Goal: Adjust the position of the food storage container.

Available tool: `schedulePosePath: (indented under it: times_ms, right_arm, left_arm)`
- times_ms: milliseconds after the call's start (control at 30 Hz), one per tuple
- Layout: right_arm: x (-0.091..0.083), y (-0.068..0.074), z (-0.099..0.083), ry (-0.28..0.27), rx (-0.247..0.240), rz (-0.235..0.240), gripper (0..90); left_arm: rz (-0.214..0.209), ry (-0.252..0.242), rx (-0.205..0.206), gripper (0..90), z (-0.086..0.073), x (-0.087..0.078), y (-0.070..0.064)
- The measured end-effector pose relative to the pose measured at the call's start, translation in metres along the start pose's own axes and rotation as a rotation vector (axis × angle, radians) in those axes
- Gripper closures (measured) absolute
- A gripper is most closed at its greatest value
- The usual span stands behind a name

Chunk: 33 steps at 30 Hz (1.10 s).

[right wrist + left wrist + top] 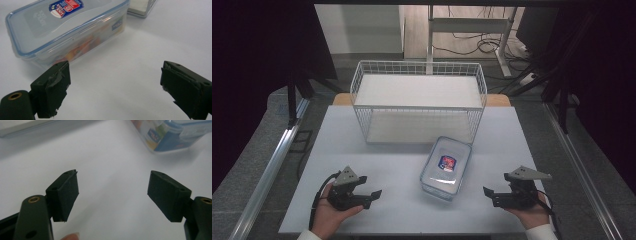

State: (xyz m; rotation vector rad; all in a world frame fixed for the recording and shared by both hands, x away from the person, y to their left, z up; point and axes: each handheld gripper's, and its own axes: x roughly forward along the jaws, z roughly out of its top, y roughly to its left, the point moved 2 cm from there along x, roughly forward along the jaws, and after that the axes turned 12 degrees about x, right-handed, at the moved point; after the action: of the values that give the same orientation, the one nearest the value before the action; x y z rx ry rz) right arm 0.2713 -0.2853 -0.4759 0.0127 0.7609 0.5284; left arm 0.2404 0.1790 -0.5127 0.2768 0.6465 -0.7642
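I have the left hand-held gripper [371, 195] and right hand-held gripper [490, 195] spread wide, holding nothing, near the worktop's [387, 165] front edge; the lidded plastic container [446, 167] sits between them, before the wire basket [419, 100].

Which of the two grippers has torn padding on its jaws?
The right gripper: its pads look frayed and peeling. The left gripper has smooth, intact pads.

Clear rect. plastic food box w/ blue-rimmed lid, red-blue label [446, 167], shut, flat on white bench [362, 160], just in front of white wire basket [419, 100].
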Motion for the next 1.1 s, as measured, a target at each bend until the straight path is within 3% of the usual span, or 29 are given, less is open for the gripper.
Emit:
schedulePosePath:
  times_ms: [100,233,400,567,667,767,867,900,1100]
  right_arm:
    - [0.000,0.000,0.000,0.000,0.006,0.020,11.1]
    - [0.004,0.000,-0.001,0.021,-0.023,0.018,12.5]
    - [0.005,-0.002,0.001,0.026,-0.024,0.012,13.7]
    - [-0.002,-0.006,0.000,0.034,-0.014,0.003,17.1]
    - [-0.010,-0.008,0.002,0.012,-0.001,0.001,18.3]
    - [-0.015,-0.006,0.006,0.003,-0.005,0.008,19.7]
    - [-0.015,-0.003,0.009,0.001,-0.002,0.045,22.6]
    - [-0.012,0.000,0.010,0.017,-0.008,0.073,25.1]
    - [-0.002,0.008,0.012,0.073,-0.042,0.073,32.0]
  left_arm:
    - [0.027,0.003,0.018,24.9,0.002,0.001,0.001]
    - [0.024,0.003,-0.002,24.9,0.003,0.003,0.003]
    - [0.020,0.007,0.007,24.8,0.000,0.001,0.001]
    - [0.021,-0.017,-0.006,24.7,-0.001,-0.007,0.001]
    - [0.015,-0.017,-0.005,24.5,-0.001,-0.007,0.001]
    - [0.008,-0.017,-0.002,24.4,0.000,-0.006,0.002]
    - [0.000,-0.007,0.006,24.3,0.000,-0.003,0.002]
    - [-0.005,0.008,0.019,24.1,0.000,-0.001,0.002]
    - [-0.012,0.015,0.013,24.0,-0.001,0.002,0.003]
